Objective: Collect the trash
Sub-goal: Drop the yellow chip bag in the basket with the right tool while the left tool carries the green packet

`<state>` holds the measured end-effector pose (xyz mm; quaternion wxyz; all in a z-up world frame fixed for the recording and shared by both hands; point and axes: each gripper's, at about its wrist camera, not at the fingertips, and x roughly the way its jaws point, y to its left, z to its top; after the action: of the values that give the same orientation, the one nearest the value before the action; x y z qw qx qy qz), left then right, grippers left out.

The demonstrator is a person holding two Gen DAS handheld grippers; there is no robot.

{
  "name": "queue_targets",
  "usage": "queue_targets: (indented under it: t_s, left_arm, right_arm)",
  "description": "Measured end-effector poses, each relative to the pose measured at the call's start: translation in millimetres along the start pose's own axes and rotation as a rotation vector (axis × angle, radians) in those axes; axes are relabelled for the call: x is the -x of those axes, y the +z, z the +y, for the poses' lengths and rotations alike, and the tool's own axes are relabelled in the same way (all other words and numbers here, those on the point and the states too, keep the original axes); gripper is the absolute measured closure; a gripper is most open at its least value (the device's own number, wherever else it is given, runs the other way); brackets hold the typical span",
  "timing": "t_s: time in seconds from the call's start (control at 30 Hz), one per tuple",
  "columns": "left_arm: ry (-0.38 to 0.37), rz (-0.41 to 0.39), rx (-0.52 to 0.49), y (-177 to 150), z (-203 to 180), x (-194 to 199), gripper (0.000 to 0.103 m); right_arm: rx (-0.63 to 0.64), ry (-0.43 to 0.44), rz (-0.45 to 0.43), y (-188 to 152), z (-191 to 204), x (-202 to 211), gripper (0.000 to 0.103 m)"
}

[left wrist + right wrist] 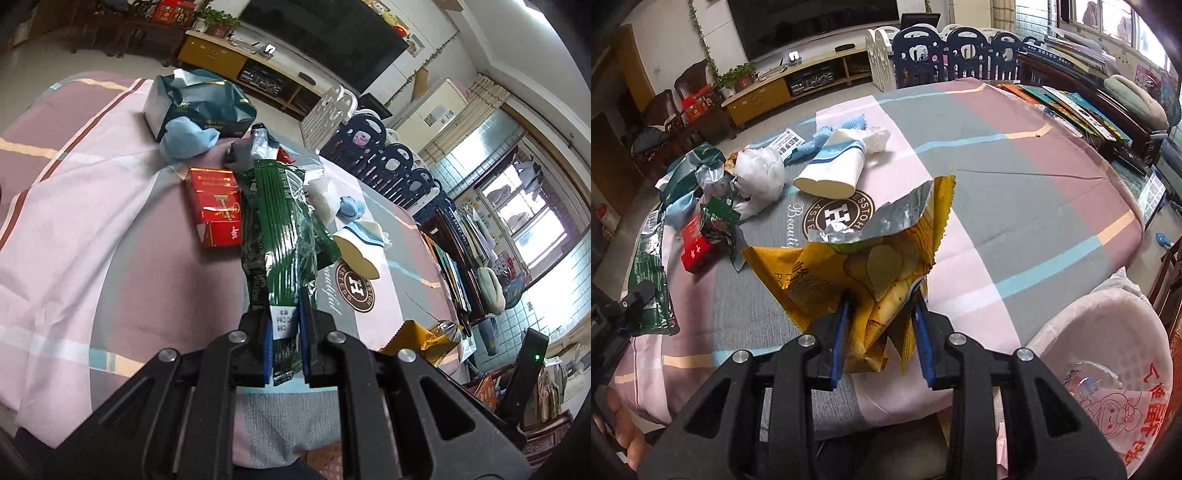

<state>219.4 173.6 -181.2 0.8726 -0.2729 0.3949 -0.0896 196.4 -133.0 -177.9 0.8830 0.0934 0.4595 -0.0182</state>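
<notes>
Both hands are loaded right now. The left gripper [286,325] has its fingers pinched close together on the bottom end of a green snack wrapper [286,229], which stands up and away from the fingertips, crinkled and floppy. The right gripper [881,314] has its fingers a bit wider apart, squeezing the crumpled lower corner of a yellow chip bag [857,258], whose torn foil mouth gapes open just beyond the fingertips.

The bin with the white plastic liner [1108,339] sits low and to the right of the right fingers, just off the edge of the cloth-covered table [1015,206]. I'd say the chip bag should go first: swing it over the liner's mouth before letting go, and keep the open end up so no crumbs spill on the cloth. Light foil flutters, so release low inside the rim.

The left wrapper looks firmly held by its end, but it is long; bring it fully over the bin before opening.

Beyond both sets of fingers more rubbish waits: a red box [216,206], a squashed paper cup [831,170], a white plastic bag [759,173], and a teal paper bag [199,103] farthest off.
</notes>
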Motion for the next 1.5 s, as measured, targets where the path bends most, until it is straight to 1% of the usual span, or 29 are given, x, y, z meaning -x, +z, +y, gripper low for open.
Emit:
queue_targets:
  t_s: [0.3, 0.47, 0.5, 0.57, 0.67, 0.7, 0.73, 0.77, 0.87, 0.93, 1.03, 1.13, 1.23, 1.33, 1.47, 1.5]
  left_arm:
    - [0.019, 0.002, 0.006, -4, 0, 1, 0.092]
    - [0.062, -0.014, 0.038, -3, 7, 5, 0.092]
    - [0.088, -0.028, 0.037, -2, 8, 8, 0.092]
    - [0.175, -0.052, 0.005, 0, 6, 15, 0.092]
    - [0.368, -0.056, -0.085, 2, -1, 18, 0.092]
    - [0.404, -0.055, -0.104, 2, -3, 17, 0.092]
    - [0.424, -0.051, -0.116, 3, -4, 17, 0.092]
    - [0.429, -0.045, -0.12, 3, -5, 16, 0.092]
    - [0.398, -0.031, -0.114, 2, -4, 15, 0.092]
    - [0.401, -0.023, -0.119, 2, -5, 14, 0.092]
    - [0.394, -0.025, -0.114, 1, -5, 18, 0.092]
    - [0.371, -0.037, -0.107, 1, -9, 23, 0.092]
    - [0.358, -0.038, -0.115, -1, -14, 24, 0.092]
    - [0.338, -0.039, -0.136, -4, -24, 25, 0.092]
    - [0.287, -0.039, -0.175, -11, -47, 27, 0.092]
    - [0.275, -0.037, -0.188, -14, -54, 28, 0.092]
  right_arm:
    - [0.035, 0.004, 0.005, -5, 11, 1, 0.07]
    - [0.037, 0.003, 0.012, -6, 11, -1, 0.07]
    - [0.036, 0.003, 0.014, -6, 11, -1, 0.07]
    - [0.035, 0.003, 0.018, -7, 11, -2, 0.07]
    - [0.031, 0.002, 0.021, -7, 10, -2, 0.07]
    - [0.029, 0.001, 0.021, -6, 10, -1, 0.07]
    - [0.029, 0.001, 0.016, -5, 10, 1, 0.07]
    - [0.029, -0.001, 0.009, -4, 9, 4, 0.07]
    - [0.027, 0.0, -0.022, 2, 7, 16, 0.07]
    - [0.019, 0.001, -0.055, 10, 1, 29, 0.07]
    - [0.005, -0.012, -0.118, 23, -17, 55, 0.07]
    - [-0.002, -0.035, -0.15, 28, -42, 77, 0.07]
    - [-0.008, -0.079, -0.133, 23, -72, 89, 0.07]
    - [-0.016, -0.164, -0.098, 6, -112, 97, 0.07]
    - [-0.036, -0.26, -0.024, -22, -157, 93, 0.07]
    - [-0.042, -0.275, 0.011, -30, -166, 88, 0.07]
